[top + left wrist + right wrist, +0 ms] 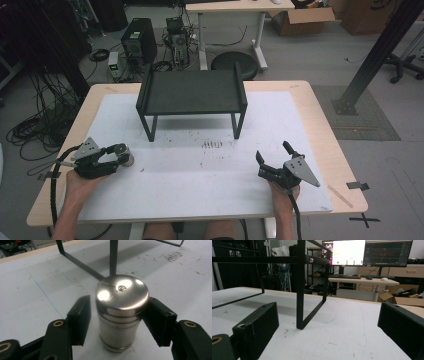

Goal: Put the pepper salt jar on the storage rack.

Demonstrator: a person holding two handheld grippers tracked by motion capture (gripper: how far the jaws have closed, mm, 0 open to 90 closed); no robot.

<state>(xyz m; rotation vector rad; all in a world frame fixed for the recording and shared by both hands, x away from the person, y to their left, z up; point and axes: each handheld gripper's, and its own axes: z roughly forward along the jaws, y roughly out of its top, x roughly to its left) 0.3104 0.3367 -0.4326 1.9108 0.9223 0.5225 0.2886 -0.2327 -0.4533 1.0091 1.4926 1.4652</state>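
Steel canister (pixel 121 312) upright between left gripper (pixel 117 320) jaws, one touching, other just off. Right gripper (pixel 274 159) spread wide, holding nothing.

In the left gripper view, the left tongs (pixel 117 322) are cut off at the bottom edge, so their back ends are out of sight. The shiny metal can (pixel 120 312) hides part of the pad on the right, so I cannot tell if that pad touches it. The black rack (pixel 80 262) is cut off at the top. In the right gripper view, the right tongs (pixel 332 332) are cut off at the bottom and right edges. In the high view, the person's arms (pixel 70 215) leave the bottom edge.
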